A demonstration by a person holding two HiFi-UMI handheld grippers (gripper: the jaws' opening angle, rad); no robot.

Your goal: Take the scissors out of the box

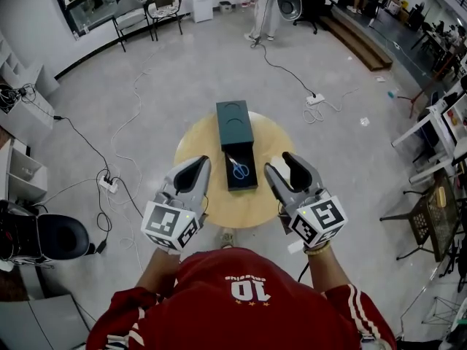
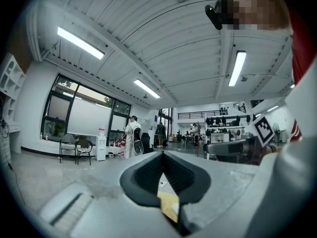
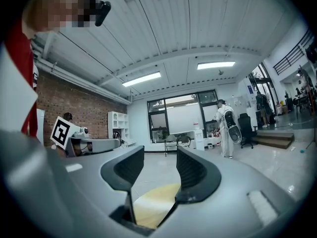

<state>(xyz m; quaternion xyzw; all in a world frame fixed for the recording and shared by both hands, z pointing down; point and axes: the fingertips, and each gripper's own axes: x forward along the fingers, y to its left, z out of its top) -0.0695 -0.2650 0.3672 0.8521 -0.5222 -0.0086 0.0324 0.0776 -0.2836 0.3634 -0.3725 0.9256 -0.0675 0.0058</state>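
You are standing over a grey concrete floor (image 1: 182,71) with a small round pale wooden worktop (image 1: 201,199) right in front of you. On it, a long dark green rectangular box (image 1: 235,126) lies across the middle, pointing away from you. Its far part is covered and its near part is open.

You hold the left tongs (image 1: 195,168) over the near left edge of the worktop, just beside the open end of the box and clear of it. In the left gripper view its dark ribbed pads (image 2: 148,175) meet at the tips, so the tongs are closed with nothing held between them.

You hold the right tongs (image 1: 284,168) over the near right edge, on the other side of the box and also clear of it. In the right gripper view its pads (image 3: 190,170) stand wide apart. Only the pale worktop shows through the gap, and nothing is gripped.

The blue-handled scissors (image 1: 238,168) are in the open near part of the box, between your two tongs. Their handle loops are towards you, and neither tongs touches them.
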